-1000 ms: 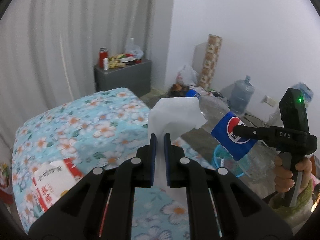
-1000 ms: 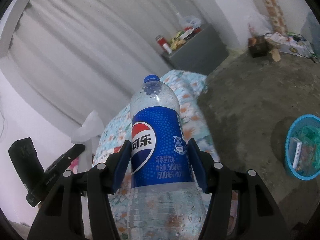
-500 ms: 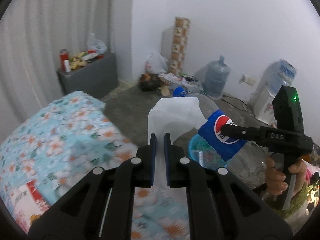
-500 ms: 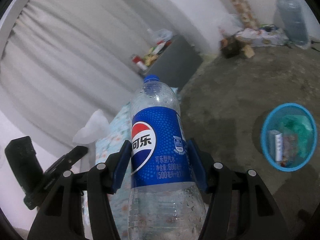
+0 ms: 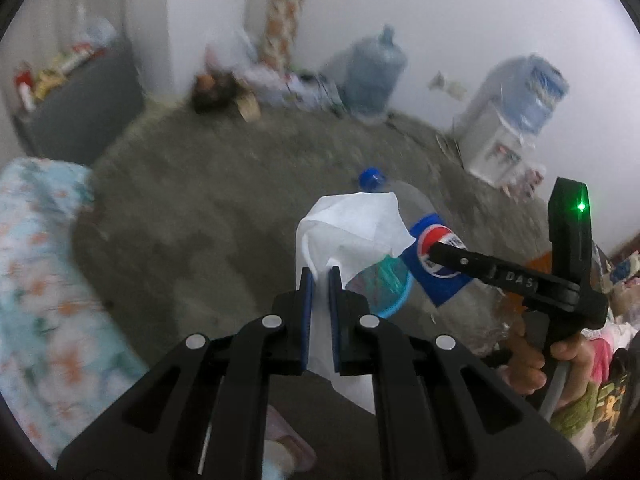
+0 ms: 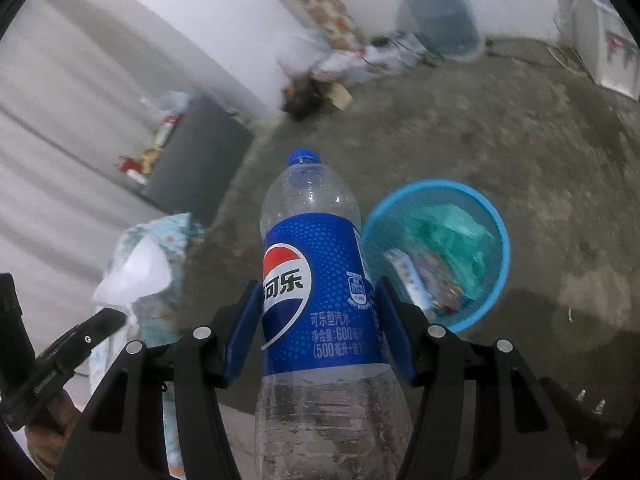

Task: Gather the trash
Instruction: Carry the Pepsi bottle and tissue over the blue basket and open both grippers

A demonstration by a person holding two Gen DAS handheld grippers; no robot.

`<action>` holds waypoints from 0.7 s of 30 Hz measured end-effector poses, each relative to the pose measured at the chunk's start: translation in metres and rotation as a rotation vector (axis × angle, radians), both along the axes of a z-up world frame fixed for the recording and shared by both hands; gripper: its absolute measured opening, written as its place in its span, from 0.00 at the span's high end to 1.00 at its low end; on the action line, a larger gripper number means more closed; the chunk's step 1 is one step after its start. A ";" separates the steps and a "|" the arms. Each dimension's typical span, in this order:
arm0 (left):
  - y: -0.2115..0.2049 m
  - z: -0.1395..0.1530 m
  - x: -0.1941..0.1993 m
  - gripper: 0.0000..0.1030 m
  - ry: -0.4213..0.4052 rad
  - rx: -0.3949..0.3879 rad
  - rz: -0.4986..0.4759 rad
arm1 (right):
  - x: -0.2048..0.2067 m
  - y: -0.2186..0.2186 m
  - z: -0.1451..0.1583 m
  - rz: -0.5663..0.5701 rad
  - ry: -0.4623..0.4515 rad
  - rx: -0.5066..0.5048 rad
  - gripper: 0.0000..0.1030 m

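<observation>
Left gripper point(image 5: 318, 276) pinching white tissue point(image 5: 352, 226); right gripper point(image 6: 320, 312) clamped on empty Pepsi bottle point(image 6: 316, 288), both held above floor near blue trash basket point(image 6: 496, 232); early release risks bottle bouncing off rim, tissue drifting onto concrete floor point(image 6: 500, 128).

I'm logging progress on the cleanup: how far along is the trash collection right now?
Done: the blue basket on the floor already holds some wrappers and a green bag.
In hand: the left gripper is shut on a white tissue, and the right gripper is shut on an empty Pepsi bottle, close to the basket.
Left: neither item is in the basket yet; both must be dropped in.
</observation>
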State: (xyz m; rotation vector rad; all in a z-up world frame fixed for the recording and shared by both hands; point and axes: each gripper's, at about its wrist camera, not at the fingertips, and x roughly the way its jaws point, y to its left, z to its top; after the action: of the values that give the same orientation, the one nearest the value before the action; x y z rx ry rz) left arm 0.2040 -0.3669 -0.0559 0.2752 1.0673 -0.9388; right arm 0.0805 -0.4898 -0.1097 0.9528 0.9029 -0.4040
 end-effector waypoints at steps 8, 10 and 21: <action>-0.079 -0.064 0.025 0.94 0.108 0.085 -0.039 | 0.021 -0.049 -0.059 0.003 0.114 0.000 0.43; -0.099 -0.079 0.029 0.93 0.118 0.088 -0.056 | 0.023 -0.062 -0.072 -0.007 0.126 0.004 0.42; -0.130 -0.126 0.037 0.41 0.277 0.067 -0.033 | -0.012 -0.101 -0.153 -0.176 0.209 0.092 0.34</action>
State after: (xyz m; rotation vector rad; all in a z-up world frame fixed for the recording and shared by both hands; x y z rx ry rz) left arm 0.2412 -0.4971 -0.1815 0.2230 1.3534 -0.9909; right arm 0.0682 -0.5911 -0.2624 1.0926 1.0374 -0.6252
